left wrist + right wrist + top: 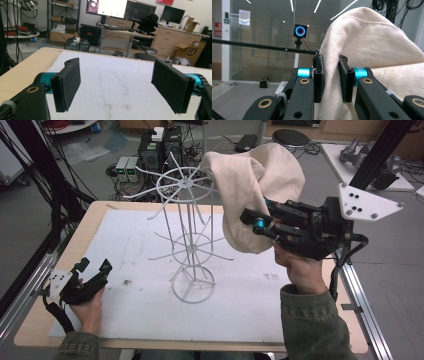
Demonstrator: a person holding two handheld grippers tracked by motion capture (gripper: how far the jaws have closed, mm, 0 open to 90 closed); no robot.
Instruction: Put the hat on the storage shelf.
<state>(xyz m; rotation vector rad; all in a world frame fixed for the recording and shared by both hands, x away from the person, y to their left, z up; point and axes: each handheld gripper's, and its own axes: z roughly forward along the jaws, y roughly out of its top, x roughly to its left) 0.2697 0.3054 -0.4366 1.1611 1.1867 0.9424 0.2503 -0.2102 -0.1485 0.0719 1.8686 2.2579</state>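
Right gripper [331,77]: jaws clenched on a fold of the cream cloth hat [372,42], fabric pinched flat between the two black pads. Seen from the high view, the right gripper [261,224] carries the hat [255,190] raised, level with the top ring of the white wire rack [186,182], the hat's near edge just touching or overlapping that ring's right side; which one, cannot tell. Judgement: the hat is held high and by its brim so the crown can hang open and drop over a prong or the top ring.

Left gripper [116,83]: jaws released, wide apart, nothing between them. In the high view it [95,270] rests low at the table's left, well apart from the rack, likely parked to keep out of the way.

Room: the rack's base ring [193,284] stands mid-mat on the white mat [135,315], with bare mat all around. Thin spokes stick out at two levels; these could snag the cloth on a sideways move. Approach from above looks open. Wooden table edge [30,320] lies near the left hand.
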